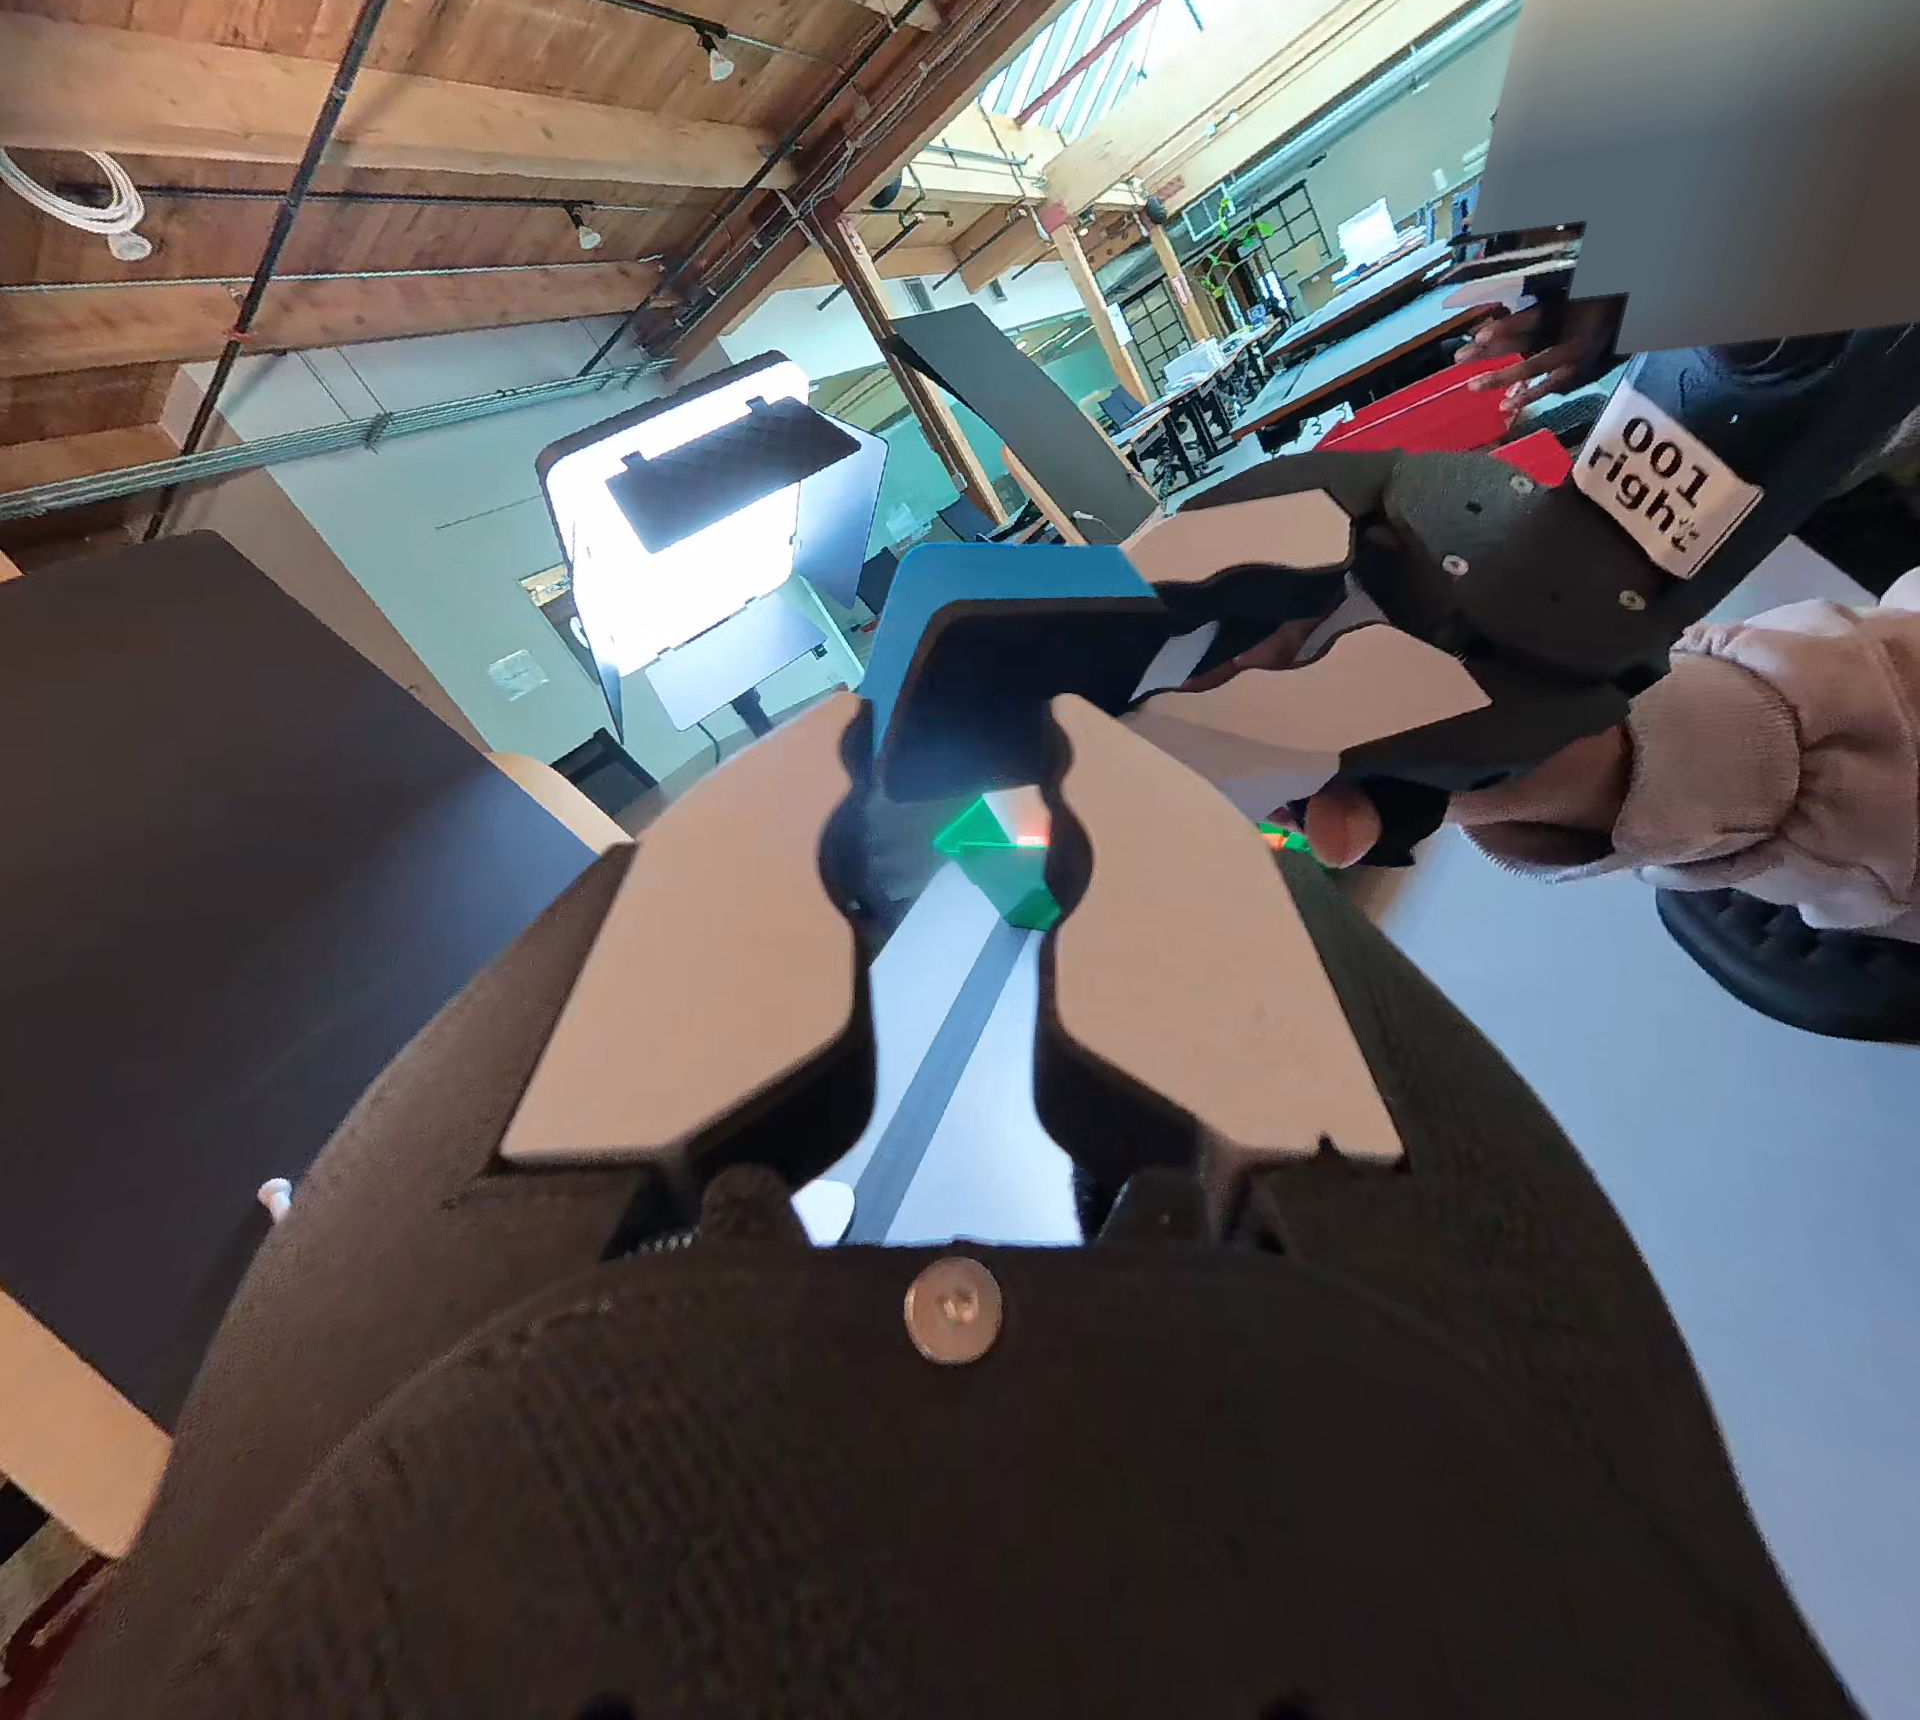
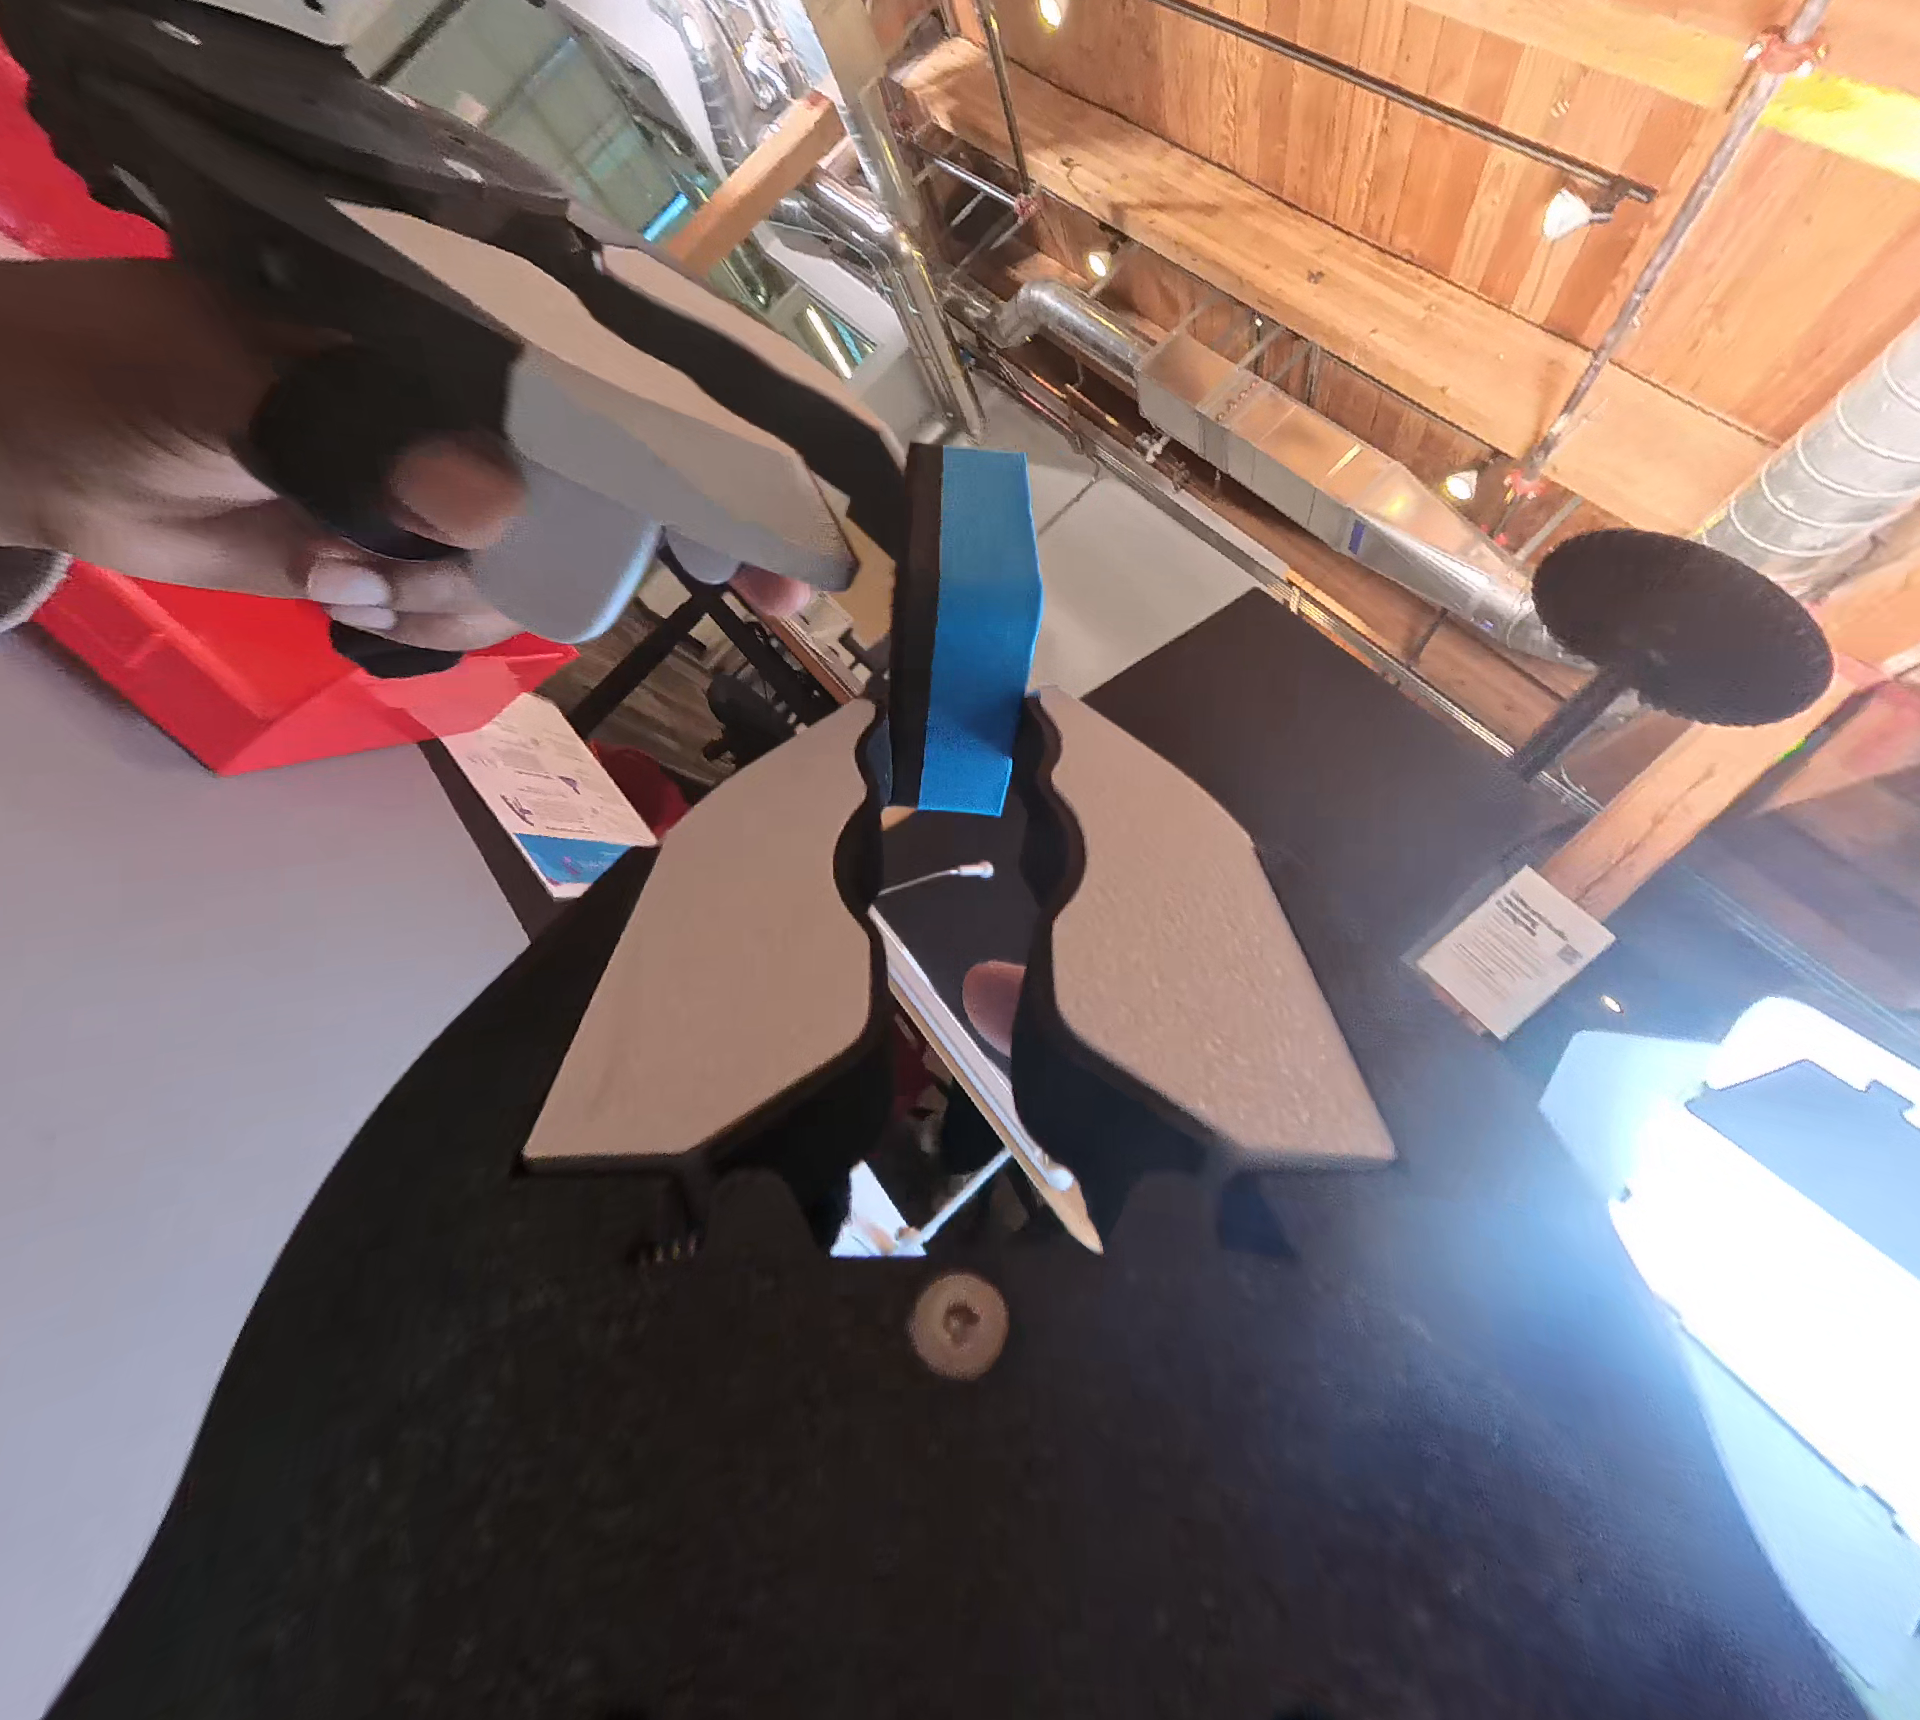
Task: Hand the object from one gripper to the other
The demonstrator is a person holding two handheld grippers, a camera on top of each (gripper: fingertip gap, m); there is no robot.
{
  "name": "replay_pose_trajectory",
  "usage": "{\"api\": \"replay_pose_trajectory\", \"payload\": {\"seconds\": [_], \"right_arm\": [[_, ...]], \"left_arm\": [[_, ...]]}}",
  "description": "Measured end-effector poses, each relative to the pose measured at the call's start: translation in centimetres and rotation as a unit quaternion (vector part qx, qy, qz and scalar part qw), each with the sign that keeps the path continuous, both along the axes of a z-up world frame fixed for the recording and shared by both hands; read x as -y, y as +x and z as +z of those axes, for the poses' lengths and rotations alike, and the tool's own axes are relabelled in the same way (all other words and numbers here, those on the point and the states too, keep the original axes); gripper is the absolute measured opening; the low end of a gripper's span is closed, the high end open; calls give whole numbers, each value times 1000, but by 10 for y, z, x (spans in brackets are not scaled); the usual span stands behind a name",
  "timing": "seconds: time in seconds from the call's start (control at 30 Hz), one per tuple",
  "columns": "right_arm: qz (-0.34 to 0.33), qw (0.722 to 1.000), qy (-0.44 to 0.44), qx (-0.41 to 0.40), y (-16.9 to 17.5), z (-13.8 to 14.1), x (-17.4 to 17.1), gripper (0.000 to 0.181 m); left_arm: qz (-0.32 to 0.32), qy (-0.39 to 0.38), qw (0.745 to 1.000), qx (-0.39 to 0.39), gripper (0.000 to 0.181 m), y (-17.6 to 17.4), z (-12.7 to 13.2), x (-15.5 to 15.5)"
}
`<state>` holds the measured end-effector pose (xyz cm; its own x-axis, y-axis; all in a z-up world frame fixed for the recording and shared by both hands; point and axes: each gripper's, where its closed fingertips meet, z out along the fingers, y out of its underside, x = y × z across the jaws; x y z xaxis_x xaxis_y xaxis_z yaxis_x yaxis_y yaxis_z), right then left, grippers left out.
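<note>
While both claws met in the air above the pale grey surface (image 1: 1558, 1099), the object passing between them was a flat block (image 1: 1013, 631) with a bright blue top layer bonded to a thicker black foam layer, its corners rounded and its edges cleanly cut. In the left wrist view the block lay tilted, the blue face turned up and away and the black face toward the camera. The right claw (image 1: 1226, 631), coming in from the right and held by a hand (image 1: 1714, 735) in a pale sleeve, was closed on the block's far end, one finger on the blue face and the other on the black. The left claw (image 1: 956, 745) stood moderately wide, its fingertips flanking the block's near lower corner; whether either tip touched it could not be told. In the right wrist view the block (image 2: 977, 631) stood nearly upright, pinched at its lower end between the right claw's (image 2: 956, 756) narrow-set fingers, blue side to the right, black side to the left. The left claw (image 2: 821, 517) reached in from the upper left, just beside the black side. A red bin (image 2: 239, 683) sat on the surface behind, and a small green container (image 1: 997, 870) showed below the block.
</note>
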<state>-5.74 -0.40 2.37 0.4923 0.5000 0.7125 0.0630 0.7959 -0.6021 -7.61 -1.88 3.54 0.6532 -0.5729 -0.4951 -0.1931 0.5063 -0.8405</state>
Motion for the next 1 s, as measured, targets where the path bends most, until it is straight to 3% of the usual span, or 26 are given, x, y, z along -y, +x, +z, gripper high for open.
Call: {"api": "replay_pose_trajectory", "payload": {"seconds": [0.07, 0.13, 0.23, 0.3, 0.43, 0.5, 0.63, 0.8, 0.9, 1.0], "right_arm": [[-18, 1000, -2, 0, -1, -2, -5, 22], [-23, 1000, -1, 1, -5, -6, -3, 22], [-46, 998, 36, 6, -11, -10, 5, 22], [-42, 998, 45, 14, -11, -9, 8, 22], [75, 995, -15, 61, -13, -15, 18, 26], [165, 977, -89, 101, -10, -22, 24, 29], [338, 885, -269, 173, 8, -32, 37, 48], [436, 792, -372, 212, 14, -50, 45, 67], [514, 704, -436, 224, 11, -58, 61, 66], [575, 633, -458, 243, 13, -69, 76, 47]], "left_arm": [[3, -20, 1000, 5, 56, 6, -1, -2], [14, -30, 999, 3, 69, 14, -5, -5], [70, 1, 997, -16, 60, 15, -9, -11], [67, -1, 997, -26, 60, 14, -9, -8], [29, -11, 998, -61, 59, 11, -11, -2], [-20, -8, 995, -93, 59, 12, -17, 8], [-97, -12, 984, -150, 59, 14, -32, 27], [-159, -22, 966, -204, 60, 30, -51, 47], [-190, -26, 956, -223, 60, 44, -62, 57], [-207, -33, 948, -241, 59, 53, -72, 63]]}}
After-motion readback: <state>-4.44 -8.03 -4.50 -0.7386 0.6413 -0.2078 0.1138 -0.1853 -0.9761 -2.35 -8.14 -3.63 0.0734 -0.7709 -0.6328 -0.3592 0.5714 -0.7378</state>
